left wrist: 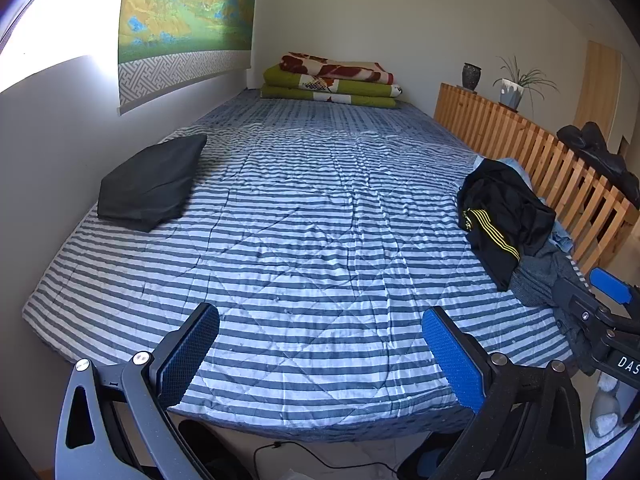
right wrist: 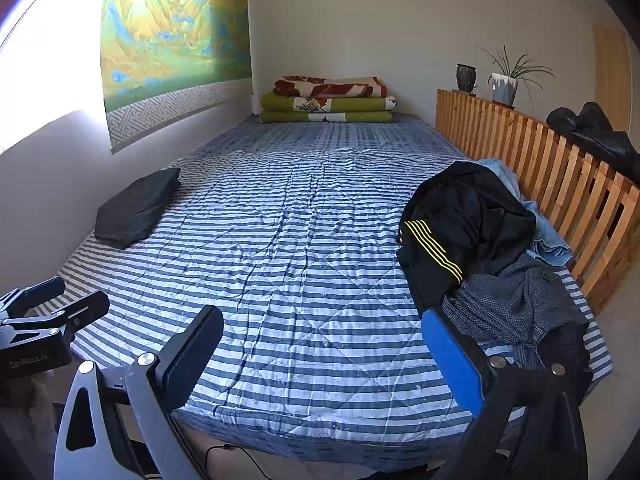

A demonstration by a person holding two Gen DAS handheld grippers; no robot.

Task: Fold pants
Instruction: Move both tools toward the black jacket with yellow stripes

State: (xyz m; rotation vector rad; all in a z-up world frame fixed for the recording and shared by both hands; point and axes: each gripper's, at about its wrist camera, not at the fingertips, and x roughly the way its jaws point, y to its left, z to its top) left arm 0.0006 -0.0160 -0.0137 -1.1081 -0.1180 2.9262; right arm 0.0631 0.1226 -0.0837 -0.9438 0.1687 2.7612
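A heap of clothes lies at the bed's right side by the wooden rail: black pants with yellow stripes [left wrist: 502, 216] [right wrist: 460, 220] on top, a grey knit garment [right wrist: 516, 304] in front, light blue fabric [right wrist: 548, 236] behind. One dark folded garment [left wrist: 150, 182] [right wrist: 134, 210] rests at the left by the wall. My left gripper [left wrist: 320, 354] hangs open over the bed's near edge, nothing between its fingers. Open too, my right gripper [right wrist: 320, 354] has its blue pad [right wrist: 452, 360] just in front of the grey garment. In the left wrist view the right gripper [left wrist: 600, 312] shows at the right edge.
A blue-and-white striped quilt [left wrist: 320, 220] covers the bed. Folded blankets [left wrist: 332, 84] are stacked at the far end. A wooden slat rail [right wrist: 560, 184] runs along the right, with a vase, a potted plant [right wrist: 506, 80] and a black item on top. A cable lies on the floor below.
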